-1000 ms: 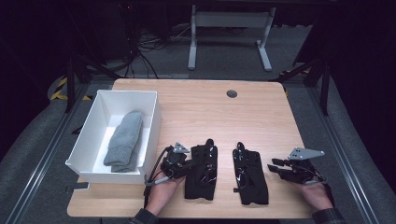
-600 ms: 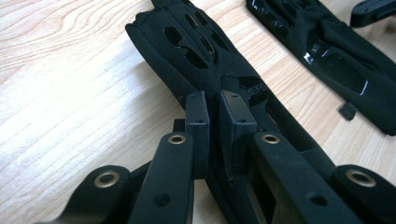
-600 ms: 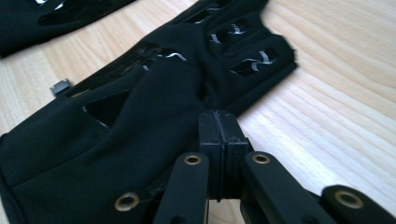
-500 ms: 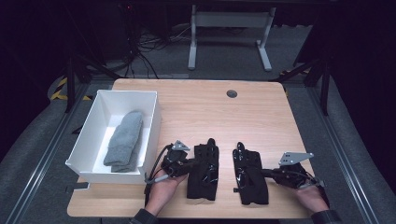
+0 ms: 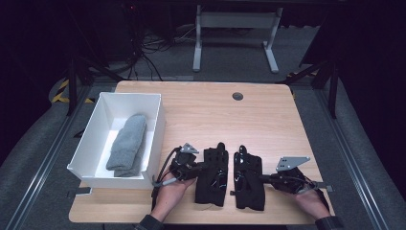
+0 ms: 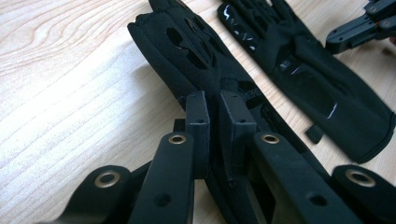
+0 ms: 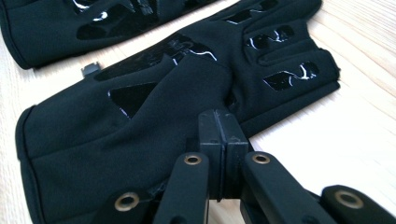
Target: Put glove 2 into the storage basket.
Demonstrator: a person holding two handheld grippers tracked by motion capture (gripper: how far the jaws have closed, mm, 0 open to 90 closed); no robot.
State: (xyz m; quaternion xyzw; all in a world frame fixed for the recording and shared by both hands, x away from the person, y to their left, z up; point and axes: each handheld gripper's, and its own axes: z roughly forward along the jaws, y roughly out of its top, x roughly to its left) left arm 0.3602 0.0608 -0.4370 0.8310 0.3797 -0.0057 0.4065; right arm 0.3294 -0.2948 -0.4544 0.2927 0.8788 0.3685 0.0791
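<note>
The left gripper (image 5: 198, 168) is pinching the outer edge of the left glove (image 5: 212, 176); the right gripper (image 5: 262, 178), jaws just closed together, is nosing the right glove (image 5: 248, 181); both soft black gloves, glossy-patched, are lying flat on the wooden table (image 5: 268, 120), fingers pointing away, each beside its own hand.

We are in a lab or recording studio. Our pale wooden bench (image 5: 268, 115) stands on grey carpet with black-curtained darkness all around. At twelve o'clock a grey metal stand (image 5: 234, 28) rises, at eleven o'clock loose cables (image 5: 143, 52) trail, and at ten o'clock yellow-black hazard tape (image 5: 62, 91) marks the floor.
</note>
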